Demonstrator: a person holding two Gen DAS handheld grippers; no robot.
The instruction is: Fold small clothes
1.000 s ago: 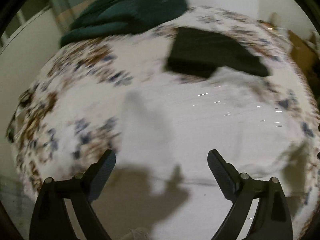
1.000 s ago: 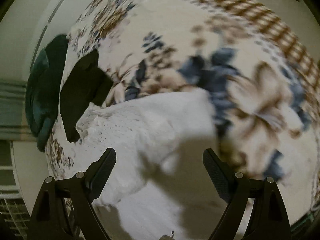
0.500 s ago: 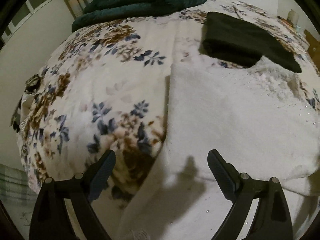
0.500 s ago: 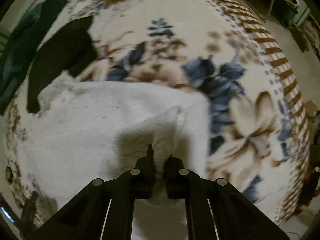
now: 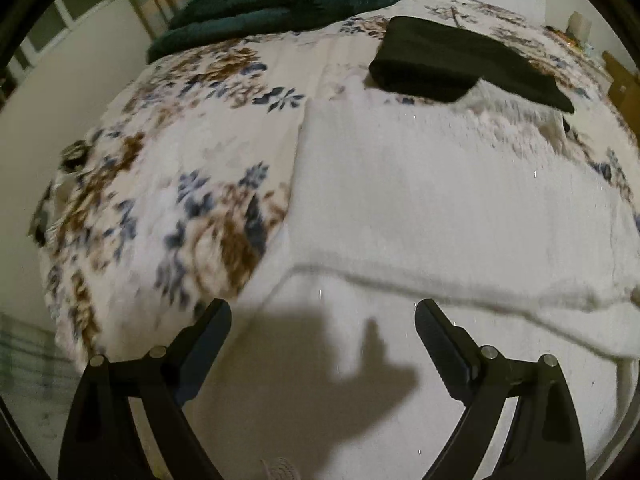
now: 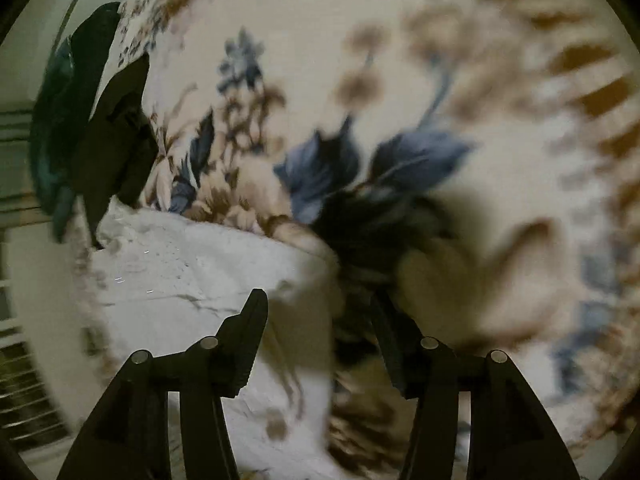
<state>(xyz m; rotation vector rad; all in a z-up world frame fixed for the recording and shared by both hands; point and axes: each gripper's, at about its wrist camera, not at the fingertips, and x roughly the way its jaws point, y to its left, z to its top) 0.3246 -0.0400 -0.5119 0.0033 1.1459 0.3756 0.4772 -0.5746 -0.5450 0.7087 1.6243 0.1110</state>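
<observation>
A white knitted garment (image 5: 440, 208) lies flat on the flowered bedspread (image 5: 160, 200), with a folded layer over its near part. My left gripper (image 5: 323, 320) is open and empty just above the garment's near edge. In the right wrist view the same white garment (image 6: 192, 280) lies at the lower left. My right gripper (image 6: 320, 308) is open and empty over the garment's corner and the bedspread (image 6: 400, 80). A folded black garment (image 5: 460, 60) lies beyond the white one and also shows in the right wrist view (image 6: 116, 140).
A dark green quilt (image 5: 288, 0) is heaped at the far end of the bed, seen also in the right wrist view (image 6: 60, 120). The bed's left edge drops to the floor (image 5: 48, 100). Cardboard boxes (image 5: 620, 84) stand at the far right.
My right gripper was shut on a pinch of the white garment half a second ago; now it has opened and let go. My left gripper stayed open, shifting slightly.
</observation>
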